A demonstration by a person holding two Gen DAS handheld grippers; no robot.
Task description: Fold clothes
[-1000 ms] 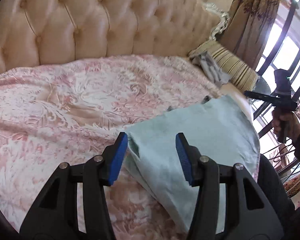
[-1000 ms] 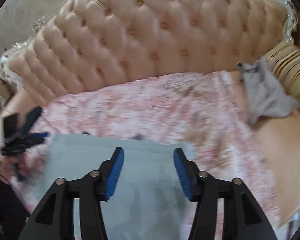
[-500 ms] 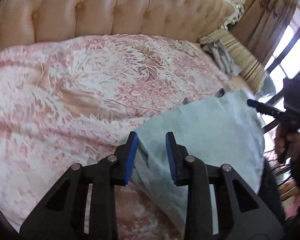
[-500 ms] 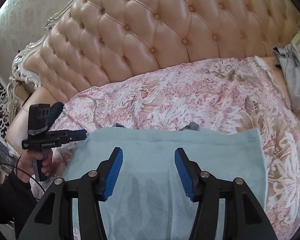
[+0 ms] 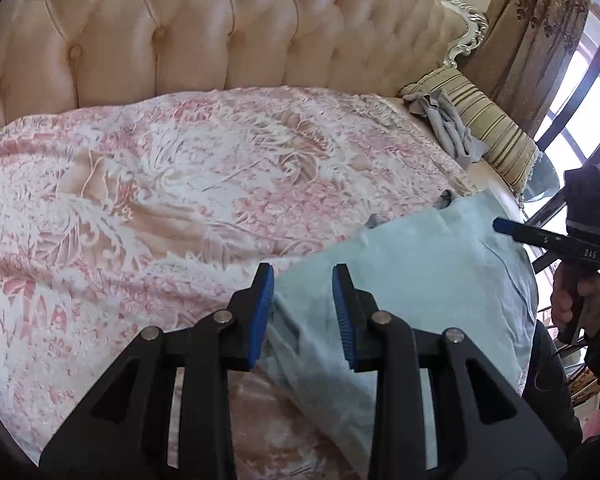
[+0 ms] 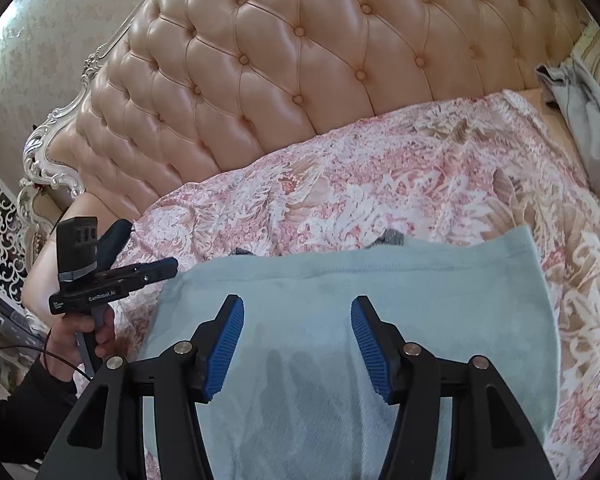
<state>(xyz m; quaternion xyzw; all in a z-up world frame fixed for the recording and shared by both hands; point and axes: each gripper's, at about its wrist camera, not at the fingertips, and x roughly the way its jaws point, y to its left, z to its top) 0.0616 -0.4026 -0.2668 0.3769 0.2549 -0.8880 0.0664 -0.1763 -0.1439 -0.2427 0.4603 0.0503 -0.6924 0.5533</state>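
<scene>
Your left gripper [image 5: 303, 308] hangs with its blue-padded jaws parted by a modest gap, over the near left corner of the pale blue-green folded cloth [image 5: 420, 280]; nothing is between the pads. That cloth lies flat on the pink and white floral bedspread [image 5: 160, 200], at the near edge of the bed, with two small dark grey bits of fabric [image 6: 392, 237] peeking out along its far edge.

Your right gripper [image 6: 297, 346] is spread wide, its blue ribbed pads [image 6: 224, 344] poised above the middle of the same cloth, gripping nothing. From this view you see your left hand [image 6: 82, 330] wrapped round the handle of the other tool, just off the cloth's left edge.

Behind the bedspread rises the tufted, buttoned peach leather headboard [image 6: 300, 80]. Off to the right a crumpled grey garment [image 5: 448, 128] lies against a striped beige bolster pillow [image 5: 496, 136], well apart from the folded cloth. A patterned brown curtain [image 5: 540, 32] hangs by the window.
</scene>
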